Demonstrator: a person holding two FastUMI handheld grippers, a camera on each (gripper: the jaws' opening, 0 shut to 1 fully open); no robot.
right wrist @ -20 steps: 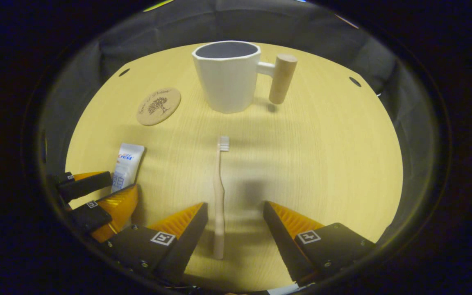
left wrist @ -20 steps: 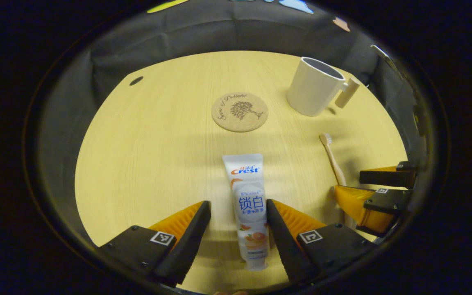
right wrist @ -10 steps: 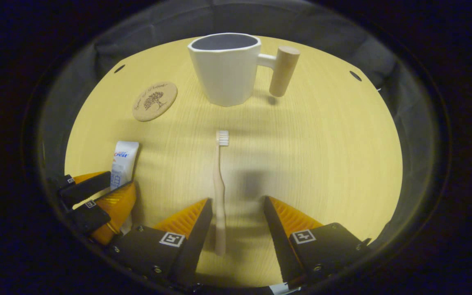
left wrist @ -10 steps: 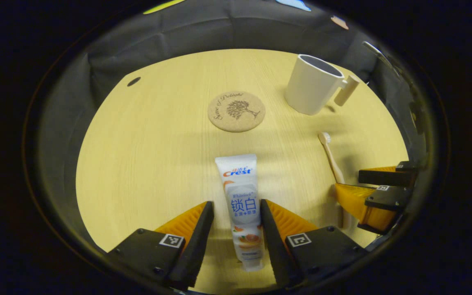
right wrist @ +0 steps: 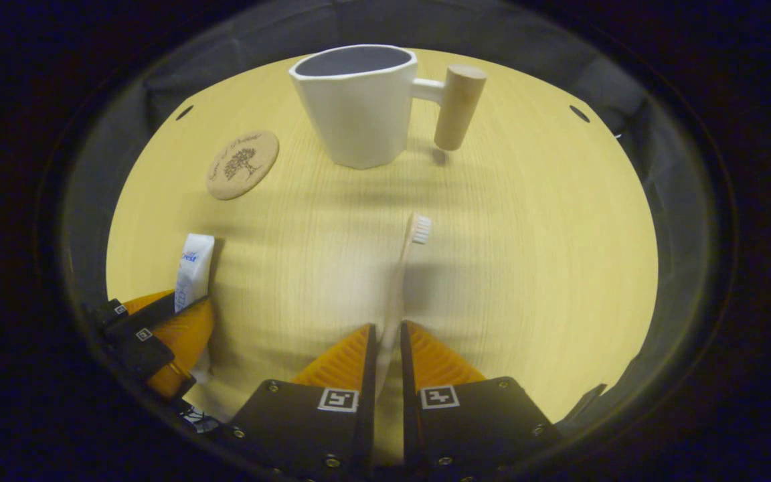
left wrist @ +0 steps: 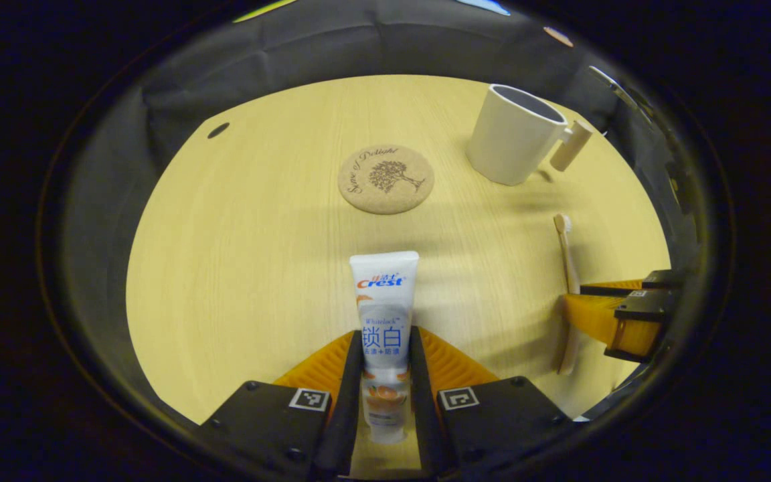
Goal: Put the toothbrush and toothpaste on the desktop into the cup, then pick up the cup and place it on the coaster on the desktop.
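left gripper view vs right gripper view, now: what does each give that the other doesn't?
Left gripper view: a close look at the left gripper, fingers pressed on both sides of the toothpaste.
Right gripper view: a close look at the right gripper, fingers closed on the toothbrush handle; the cup is seen with its handle side-on.
Both: cup, bare coaster, toothpaste, toothbrush, desktop, and the other gripper off to one side.

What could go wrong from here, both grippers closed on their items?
1. The right gripper pinches the thin toothbrush near its tail; the long free end could pivot or slip on the lift.
2. The left gripper squeezes the soft toothpaste tube low down, so it may sag or slide.
3. Both items go to one cup; the grippers could crowd each other or knock it, and the coaster lies close by.
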